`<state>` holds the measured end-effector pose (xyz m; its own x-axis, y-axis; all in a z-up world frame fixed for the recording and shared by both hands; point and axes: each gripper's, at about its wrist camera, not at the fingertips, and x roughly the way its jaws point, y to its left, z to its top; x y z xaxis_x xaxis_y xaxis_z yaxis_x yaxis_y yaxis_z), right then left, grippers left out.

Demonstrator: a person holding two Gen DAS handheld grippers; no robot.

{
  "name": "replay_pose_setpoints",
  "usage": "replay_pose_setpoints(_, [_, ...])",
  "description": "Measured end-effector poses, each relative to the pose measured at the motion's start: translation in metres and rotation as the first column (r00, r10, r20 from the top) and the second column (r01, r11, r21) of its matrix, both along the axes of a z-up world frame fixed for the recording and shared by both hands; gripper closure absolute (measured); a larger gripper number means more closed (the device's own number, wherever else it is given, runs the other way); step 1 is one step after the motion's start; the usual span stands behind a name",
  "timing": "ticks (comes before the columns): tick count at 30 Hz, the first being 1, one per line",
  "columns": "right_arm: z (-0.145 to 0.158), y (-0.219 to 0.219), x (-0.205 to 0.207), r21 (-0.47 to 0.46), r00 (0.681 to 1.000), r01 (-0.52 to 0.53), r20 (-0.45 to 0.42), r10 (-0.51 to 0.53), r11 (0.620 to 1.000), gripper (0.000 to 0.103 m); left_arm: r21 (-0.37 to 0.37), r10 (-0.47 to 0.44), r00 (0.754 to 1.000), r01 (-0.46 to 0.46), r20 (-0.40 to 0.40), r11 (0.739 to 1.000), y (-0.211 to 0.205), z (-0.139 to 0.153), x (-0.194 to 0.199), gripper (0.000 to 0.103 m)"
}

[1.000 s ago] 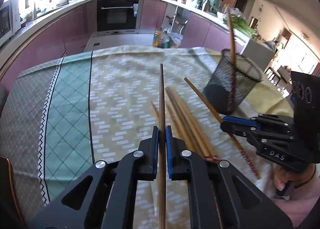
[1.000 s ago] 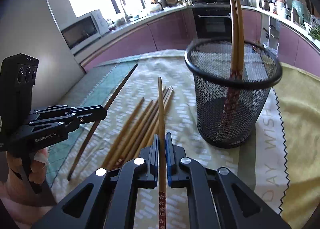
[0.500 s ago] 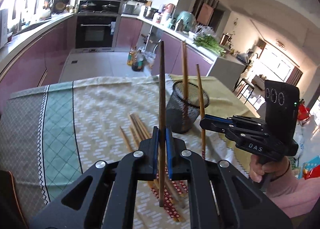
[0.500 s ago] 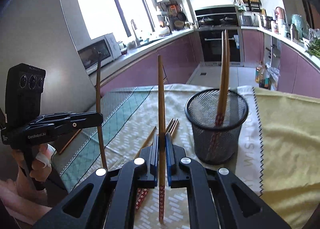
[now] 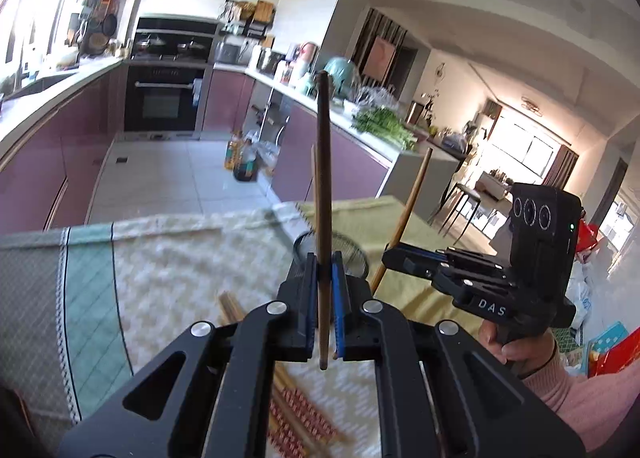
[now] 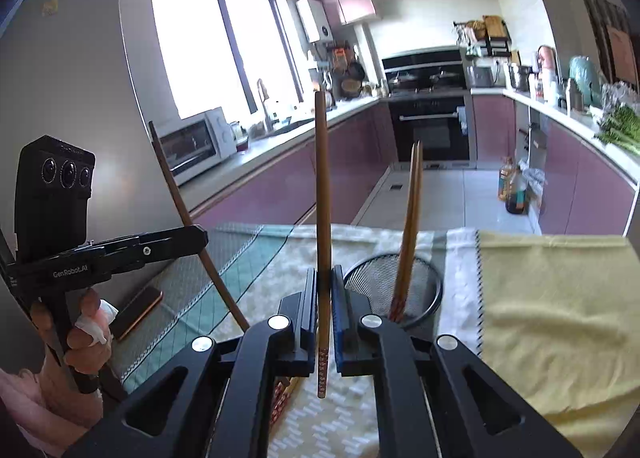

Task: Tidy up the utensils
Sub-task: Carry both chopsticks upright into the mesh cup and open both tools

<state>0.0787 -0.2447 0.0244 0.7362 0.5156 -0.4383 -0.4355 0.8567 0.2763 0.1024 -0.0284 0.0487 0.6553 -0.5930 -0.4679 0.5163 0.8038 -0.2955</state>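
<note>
Far left in the right wrist view: a brown phone-like slab (image 6: 138,312) flat on the teal-striped tablecloth (image 6: 248,258). Just right of it, left gripper (image 6: 200,236) clamped tight on a dark chopstick (image 6: 176,194), tilted, tip up and leaning left, lifted clear of the cloth; same grip close up in the left wrist view, left gripper (image 5: 324,290) pinching the stick (image 5: 323,186) upright between blue pads. Below, on the cloth, a loose bundle of chopsticks (image 5: 288,398) with red-patterned ends, near edge. Centre: right gripper (image 6: 324,298) closed on a patterned chopstick (image 6: 322,194), held nearly vertical, red-patterned end down, off the table. Right of that, black mesh holder (image 6: 434,298) standing on the cloth, two chopsticks (image 6: 410,218) inside, leaning together. Farther right, yellow towel (image 6: 560,318) spread flat.
</note>
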Motion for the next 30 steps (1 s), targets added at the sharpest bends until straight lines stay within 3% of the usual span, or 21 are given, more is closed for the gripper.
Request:
replay_pose_setpoints(19, [0.052, -0.021, 0.01, -0.026, 0.986, 0.061, 0.158, -0.056, 0.998, 0.097, 0.014, -0.009, 0.991, 0.007, 0.131, 1.0, -0.044, 0.06, 0.027, 0.095])
replay_pose_setpoints(30, [0.023, -0.021, 0.042, -0.062, 0.995, 0.086, 0.059, -0.082, 0.994, 0.097, 0.121, -0.024, 0.998, 0.017, 0.052, 0.992, -0.071, 0.027, 0.049, 0.095])
